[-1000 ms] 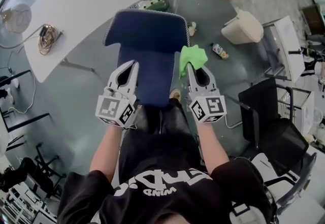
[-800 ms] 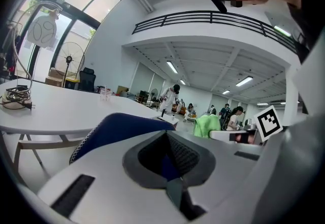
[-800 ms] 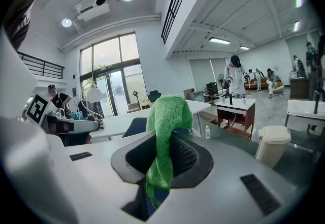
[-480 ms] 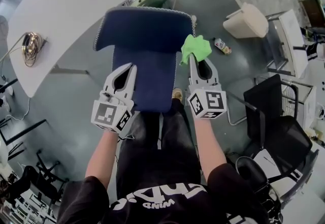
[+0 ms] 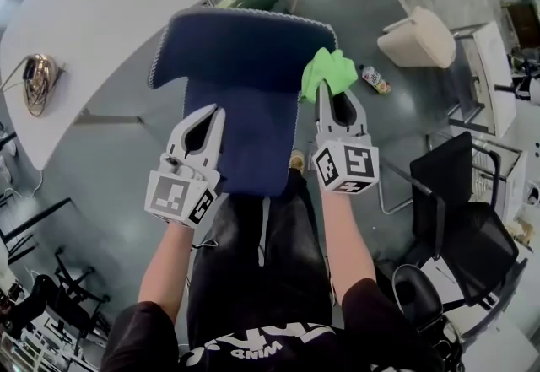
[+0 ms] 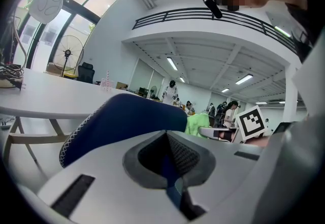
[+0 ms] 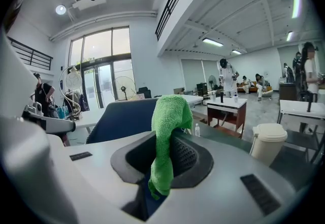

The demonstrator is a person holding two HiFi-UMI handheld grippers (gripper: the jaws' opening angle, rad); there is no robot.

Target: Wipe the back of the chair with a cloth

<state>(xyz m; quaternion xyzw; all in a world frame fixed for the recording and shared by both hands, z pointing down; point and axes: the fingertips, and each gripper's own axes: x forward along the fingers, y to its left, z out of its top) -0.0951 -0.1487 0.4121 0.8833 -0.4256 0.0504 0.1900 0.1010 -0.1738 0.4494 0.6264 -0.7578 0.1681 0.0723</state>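
A blue chair (image 5: 240, 67) with white stitching along its edge stands in front of me in the head view, its wide back toward the white table. My right gripper (image 5: 322, 94) is shut on a green cloth (image 5: 329, 72), which hangs at the right edge of the chair back. The cloth (image 7: 170, 116) rises from between the jaws of the right gripper (image 7: 162, 142), with the chair (image 7: 122, 116) behind it. My left gripper (image 5: 221, 112) hovers over the left part of the blue cushion, shut with nothing in it. In the left gripper view that gripper (image 6: 167, 135) points at the chair back (image 6: 122, 121).
A white curved table (image 5: 126, 8) lies beyond the chair, with a coil of cable (image 5: 38, 75) on its left end. On the floor to the right are a beige bin (image 5: 413, 37), a small bottle (image 5: 375, 79) and a black chair (image 5: 456, 210). People stand far off.
Both grippers have moved a little forward along the chair. The green cloth has come closer to the right edge of the chair back.
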